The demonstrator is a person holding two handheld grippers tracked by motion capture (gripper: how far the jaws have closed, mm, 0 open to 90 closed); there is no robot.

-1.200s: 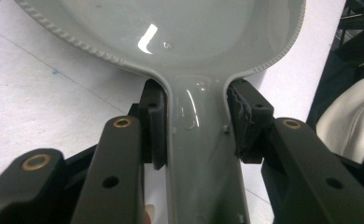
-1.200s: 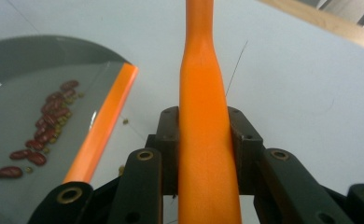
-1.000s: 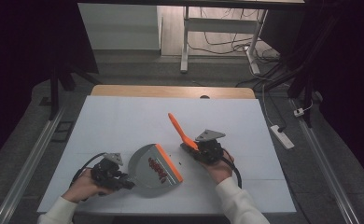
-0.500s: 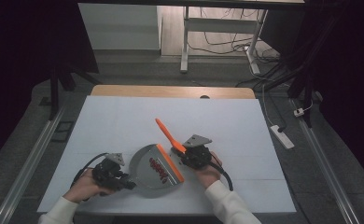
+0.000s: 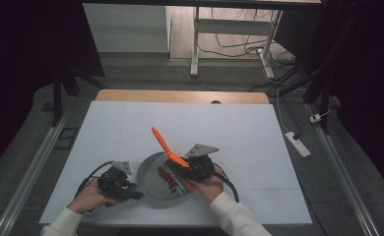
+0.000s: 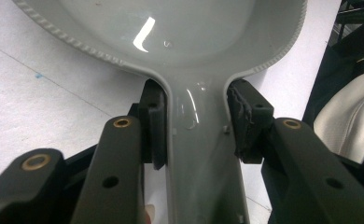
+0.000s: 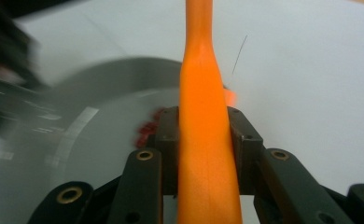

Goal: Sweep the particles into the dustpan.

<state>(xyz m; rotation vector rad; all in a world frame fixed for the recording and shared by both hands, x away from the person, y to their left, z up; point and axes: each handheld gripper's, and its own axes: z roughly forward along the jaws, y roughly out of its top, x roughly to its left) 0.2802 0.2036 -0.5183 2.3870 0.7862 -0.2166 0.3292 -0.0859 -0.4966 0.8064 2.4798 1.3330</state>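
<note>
Both my grippers are clamped: left gripper (image 5: 131, 189) on the dustpan (image 5: 153, 179), right gripper (image 5: 187, 169) on the orange brush (image 5: 168, 150), lower middle.

Dim and dark at both sides in the high view, brightest on the white table (image 5: 229, 128) and floor beyond. Sharp in the left gripper view, with a white glint on the grey dustpan (image 6: 180, 42). Smeared by motion at left in the right gripper view, orange handle (image 7: 208, 140) soft.
</note>
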